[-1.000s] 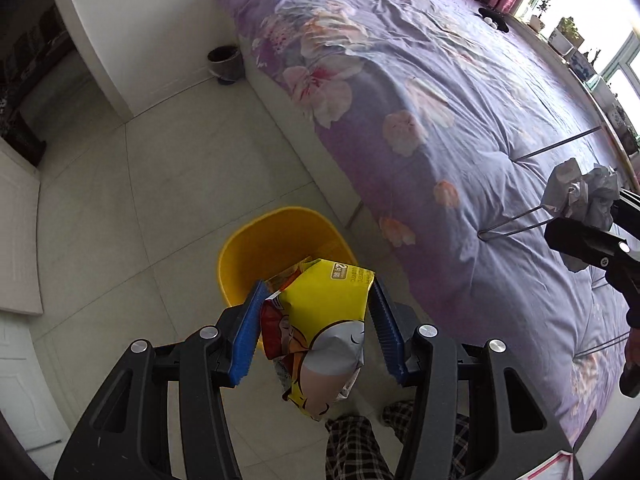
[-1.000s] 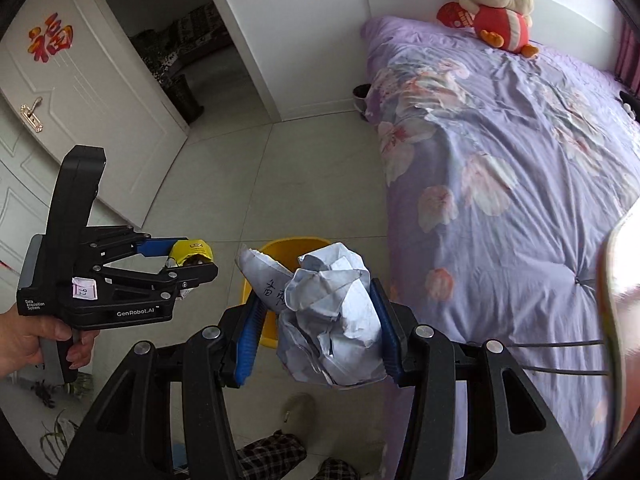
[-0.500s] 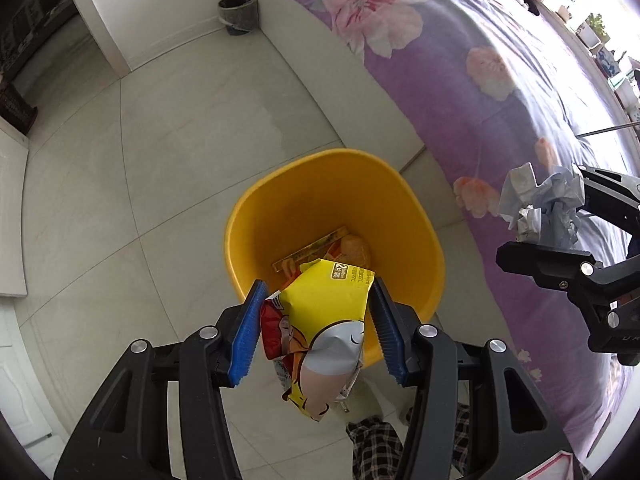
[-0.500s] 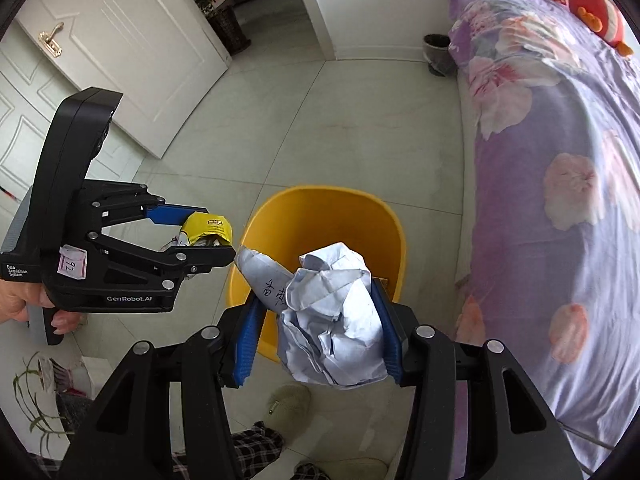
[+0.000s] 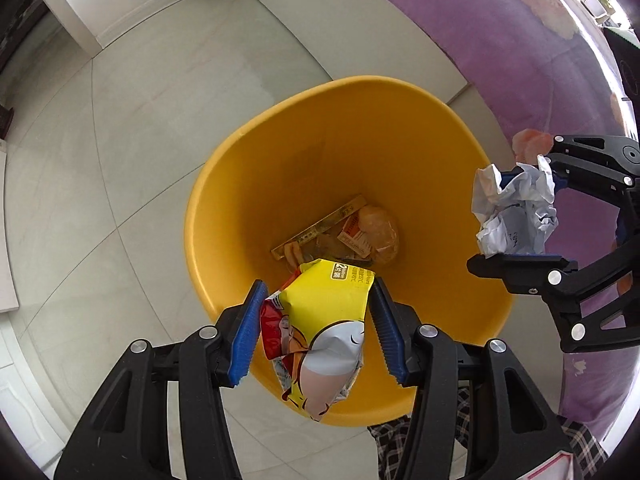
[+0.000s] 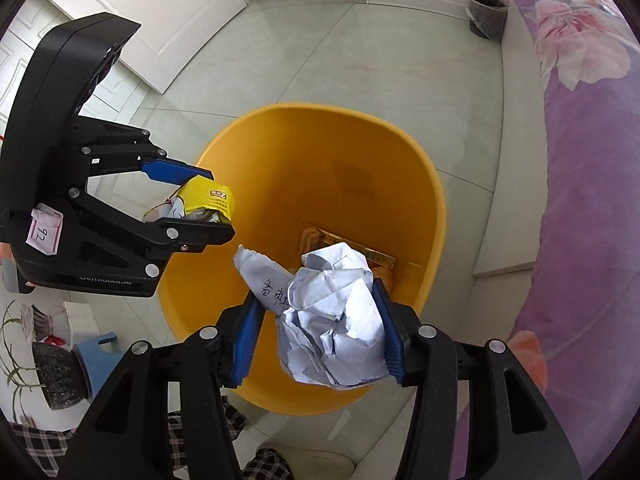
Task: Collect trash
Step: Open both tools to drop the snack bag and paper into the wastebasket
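A yellow bin (image 5: 248, 184) stands on the tiled floor beside the bed, with wrappers at its bottom (image 5: 352, 236). My left gripper (image 5: 318, 312) is shut on a yellow snack bag (image 5: 324, 332) and holds it over the bin's near rim. My right gripper (image 6: 316, 316) is shut on a crumpled white paper wad (image 6: 332, 320) over the bin's near rim. In the left wrist view the right gripper (image 5: 520, 220) and its paper (image 5: 516, 212) sit over the bin's right rim. In the right wrist view the left gripper (image 6: 196, 204) holds the bag (image 6: 204, 200) at the bin's left rim (image 6: 436, 208).
A bed with a purple flowered cover (image 6: 592, 160) runs along the right of the bin. A small dark bin (image 6: 486, 14) stands by the far wall. A white door (image 6: 160, 20) is at the left. A potted plant and a blue stool (image 6: 96, 348) are at the lower left.
Both grippers have moved down and closer to the yellow bin, which now fills the middle of both views. Each still holds its piece of trash.
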`<state>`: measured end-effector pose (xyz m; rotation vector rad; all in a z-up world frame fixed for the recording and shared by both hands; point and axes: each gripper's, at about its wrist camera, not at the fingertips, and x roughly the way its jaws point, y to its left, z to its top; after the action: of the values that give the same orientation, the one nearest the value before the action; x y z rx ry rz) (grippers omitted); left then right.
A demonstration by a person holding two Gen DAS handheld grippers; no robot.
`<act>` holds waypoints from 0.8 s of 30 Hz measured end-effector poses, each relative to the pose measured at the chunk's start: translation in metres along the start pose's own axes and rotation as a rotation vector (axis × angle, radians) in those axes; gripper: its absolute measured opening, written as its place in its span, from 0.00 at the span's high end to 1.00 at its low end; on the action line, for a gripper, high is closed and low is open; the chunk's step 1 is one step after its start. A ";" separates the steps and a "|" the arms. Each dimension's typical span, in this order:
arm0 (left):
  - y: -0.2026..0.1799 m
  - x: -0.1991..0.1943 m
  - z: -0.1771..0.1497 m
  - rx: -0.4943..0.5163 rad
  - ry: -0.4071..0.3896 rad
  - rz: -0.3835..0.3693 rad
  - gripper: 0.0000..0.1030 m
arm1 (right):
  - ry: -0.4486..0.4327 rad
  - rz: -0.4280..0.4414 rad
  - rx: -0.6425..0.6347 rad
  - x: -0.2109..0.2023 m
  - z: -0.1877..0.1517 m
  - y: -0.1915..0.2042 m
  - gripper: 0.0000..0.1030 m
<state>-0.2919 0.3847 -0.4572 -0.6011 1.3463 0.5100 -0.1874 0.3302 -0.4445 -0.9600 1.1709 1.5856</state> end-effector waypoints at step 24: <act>0.005 -0.018 0.001 -0.130 -0.037 0.046 0.27 | -0.063 -0.018 0.005 -0.022 -0.010 0.010 0.26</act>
<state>-0.2971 0.3892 -0.4400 -0.6651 1.3012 0.6466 -0.1903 0.3149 -0.4241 -0.9088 1.1189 1.5865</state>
